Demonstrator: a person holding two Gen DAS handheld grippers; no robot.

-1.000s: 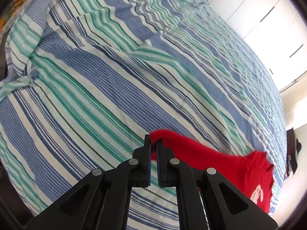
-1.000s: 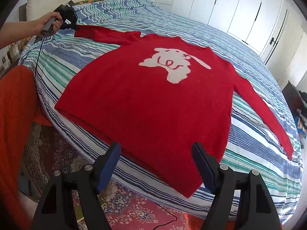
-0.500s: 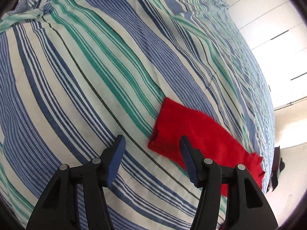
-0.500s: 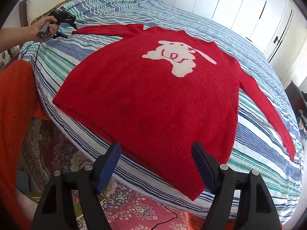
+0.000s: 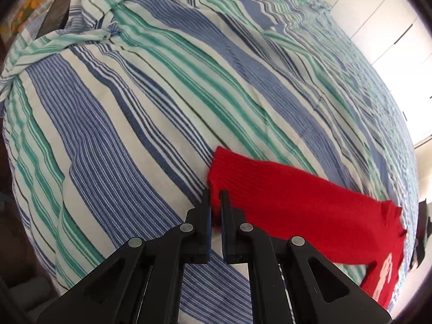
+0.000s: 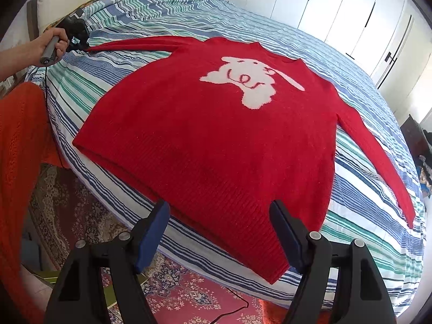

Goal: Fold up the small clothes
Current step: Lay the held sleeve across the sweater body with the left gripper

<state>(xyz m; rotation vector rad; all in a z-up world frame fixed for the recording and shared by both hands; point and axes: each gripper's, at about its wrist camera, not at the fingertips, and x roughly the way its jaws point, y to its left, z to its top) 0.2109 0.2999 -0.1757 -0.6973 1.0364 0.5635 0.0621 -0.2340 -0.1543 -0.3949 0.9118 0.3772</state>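
Knitwear fills the middle of the right wrist view: a red sweater (image 6: 216,135) spread face-up on a striped bed (image 6: 364,194), hem toward the lower edge of the frame, both sleeves stretched out to the sides. At the upper left of that frame a hand (image 6: 50,44) holds the left gripper (image 5: 215,202) at the tip of one sleeve; in the left wrist view its jaws are pressed together, pinching the ribbed sleeve cuff (image 5: 224,172) at its lower corner. The right gripper (image 6: 220,232) hovers at the bottom centre of its own frame, jaws spread wide and empty, just short of the hem.

Judged by its fuzzy surface and the way it lies flat, the garment is soft, limp and fairly light; it should drape and sag from any single hold and stretch if tugged. Cuffs, the ribbed hem and shoulder seams look like the firmest places to grip. A white, animal-like motif (image 6: 248,81) sits on the chest with a red squiggle across it; no brand, label or legible writing can be made out.
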